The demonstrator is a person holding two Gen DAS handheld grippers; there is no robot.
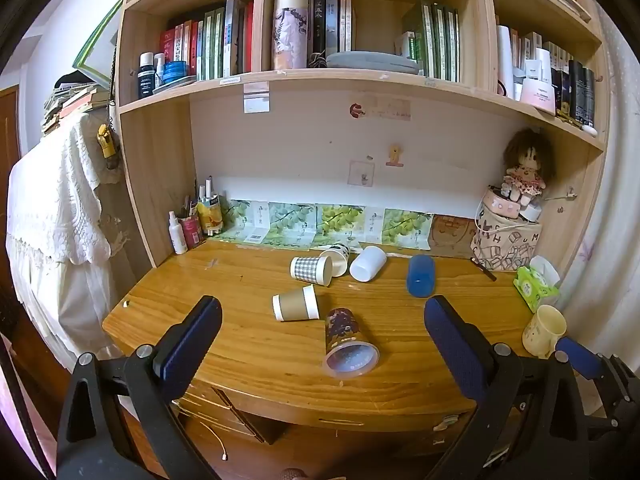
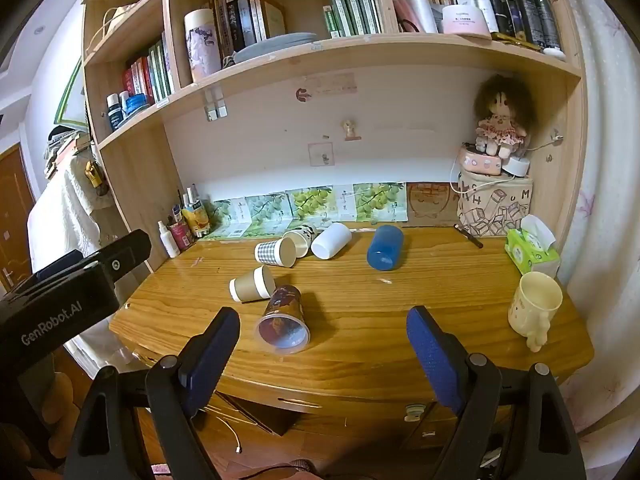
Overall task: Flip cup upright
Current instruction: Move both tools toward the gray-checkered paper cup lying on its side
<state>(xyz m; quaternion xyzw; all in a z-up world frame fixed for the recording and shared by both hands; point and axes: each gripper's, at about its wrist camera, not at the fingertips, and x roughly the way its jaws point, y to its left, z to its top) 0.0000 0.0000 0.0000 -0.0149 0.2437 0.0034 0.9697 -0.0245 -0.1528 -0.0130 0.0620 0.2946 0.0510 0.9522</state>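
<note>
Both my left gripper (image 1: 322, 332) and right gripper (image 2: 322, 334) hover spread apart and empty before the near patterned plastic cup (image 1: 349, 343), lying sideways, ready for righting.

Wooden desk (image 2: 360, 344) carrying tipped cups.

I see a blue plastic tumbler (image 2: 385, 247) on its side; left of it lie a white plastic cup (image 2: 330, 241), a checked paper cup (image 2: 275, 252), a brown sleeved paper cup (image 2: 251, 284) and a clear printed cup (image 2: 283, 320). Right of it a cream ceramic mug (image 2: 534, 307) stands upright.
</note>
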